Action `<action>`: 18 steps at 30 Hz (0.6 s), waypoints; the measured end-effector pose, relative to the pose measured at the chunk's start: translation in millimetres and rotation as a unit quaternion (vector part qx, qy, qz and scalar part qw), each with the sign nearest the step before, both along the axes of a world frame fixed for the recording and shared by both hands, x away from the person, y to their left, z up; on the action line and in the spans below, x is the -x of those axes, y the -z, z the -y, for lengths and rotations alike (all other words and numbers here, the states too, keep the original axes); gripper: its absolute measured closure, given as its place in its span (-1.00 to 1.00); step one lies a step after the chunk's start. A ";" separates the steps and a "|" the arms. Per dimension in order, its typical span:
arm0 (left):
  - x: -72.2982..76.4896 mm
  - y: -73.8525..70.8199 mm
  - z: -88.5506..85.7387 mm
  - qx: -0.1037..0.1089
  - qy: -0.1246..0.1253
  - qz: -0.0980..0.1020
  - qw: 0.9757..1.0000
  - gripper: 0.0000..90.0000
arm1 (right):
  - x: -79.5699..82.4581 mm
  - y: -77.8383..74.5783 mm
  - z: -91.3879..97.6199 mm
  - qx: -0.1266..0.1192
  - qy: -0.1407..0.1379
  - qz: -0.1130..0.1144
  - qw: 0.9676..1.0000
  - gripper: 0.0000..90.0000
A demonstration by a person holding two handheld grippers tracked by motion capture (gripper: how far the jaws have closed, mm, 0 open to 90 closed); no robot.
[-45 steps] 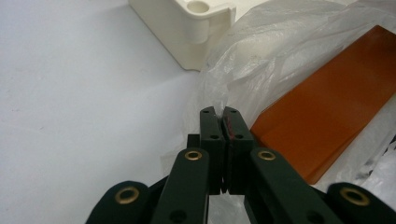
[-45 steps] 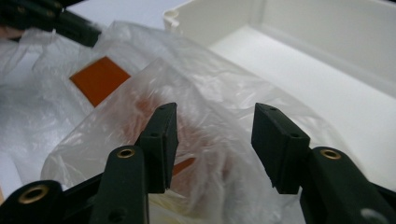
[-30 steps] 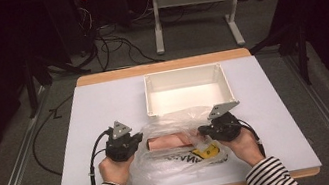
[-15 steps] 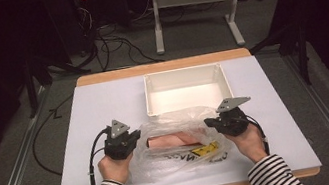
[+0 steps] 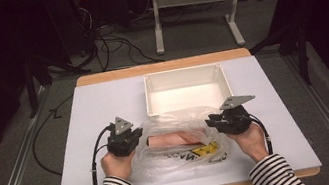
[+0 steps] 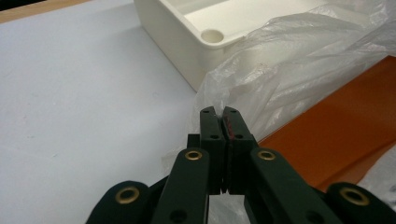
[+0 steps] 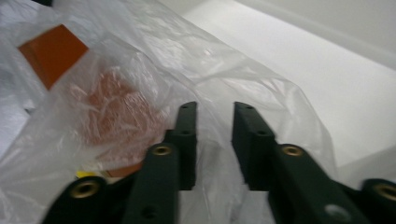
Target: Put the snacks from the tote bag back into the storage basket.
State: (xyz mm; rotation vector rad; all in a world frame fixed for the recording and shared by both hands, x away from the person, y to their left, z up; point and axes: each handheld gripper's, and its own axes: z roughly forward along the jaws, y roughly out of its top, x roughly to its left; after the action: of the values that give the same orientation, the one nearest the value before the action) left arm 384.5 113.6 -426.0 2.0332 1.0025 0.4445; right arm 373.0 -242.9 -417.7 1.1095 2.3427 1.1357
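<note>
Handling: a clear plastic bag (image 5: pixel 181 143) with an orange box (image 5: pixel 170 139) inside is being worked on the counter (image 5: pixel 103 102), just in front of the white tray (image 5: pixel 184 71).
Landmark: the white tray; all positions are given relative to it.
Bag position: lying flat against the tray's near wall, its crumpled top film touching that wall.
Contents: the orange box is seen through the film; a yellow label (image 5: pixel 207 150) lies further from the tray, toward the person.
Left claw (image 6: pixel 219 116): pressed together, with a fold of bag film pinched at the bag's edge below the tray's near-left corner.
Right claw (image 7: pixel 214 126): spread, film lying between and over the jaws, below the tray's near-right corner; nothing is gripped yet.
Step judged: the bag mouth is to be taken on both sides.
Technique: only film should be caught by the right claw, not the box; the left pinch should be kept firm, and pulls kept gentle so the film is not torn.
</note>
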 end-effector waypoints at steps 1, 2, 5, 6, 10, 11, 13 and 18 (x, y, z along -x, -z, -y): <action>-0.1 0.1 1.0 0.000 0.001 0.000 1.000 0.98 | 0.5 -0.7 -2.0 -0.002 -0.002 0.001 1.000 0.30; -0.4 0.0 1.7 -0.001 0.002 0.000 1.000 0.98 | 0.3 -0.8 -4.2 -0.004 -0.004 0.001 1.000 0.22; -0.9 -1.0 3.3 0.001 0.004 0.002 1.000 0.98 | -1.8 1.6 -11.4 -0.002 -0.011 -0.008 1.000 0.09; -0.9 -1.5 3.8 -0.001 0.003 0.004 1.000 0.98 | -3.0 2.8 -13.2 -0.002 -0.014 -0.012 1.000 0.07; -1.3 -2.7 6.3 -0.002 0.007 0.006 1.000 0.98 | -6.0 5.8 -16.4 -0.012 -0.025 -0.025 0.999 0.14; -1.6 -2.7 6.9 0.001 0.008 0.005 1.000 0.98 | -5.9 6.0 -16.8 -0.008 -0.029 -0.028 0.999 0.29; -2.4 -2.7 7.2 0.004 0.007 0.006 1.000 0.98 | -4.8 6.6 -18.9 0.009 -0.036 -0.029 0.999 0.66; -5.1 -1.3 6.9 0.002 0.003 0.007 1.000 0.98 | -4.3 3.6 -15.5 0.015 -0.027 -0.007 1.000 1.00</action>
State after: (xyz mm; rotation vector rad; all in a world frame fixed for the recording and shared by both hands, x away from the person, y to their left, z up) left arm 389.6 106.7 -424.7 2.0267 0.9883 0.4528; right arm 377.3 -227.4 -421.4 1.0534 2.4048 1.1101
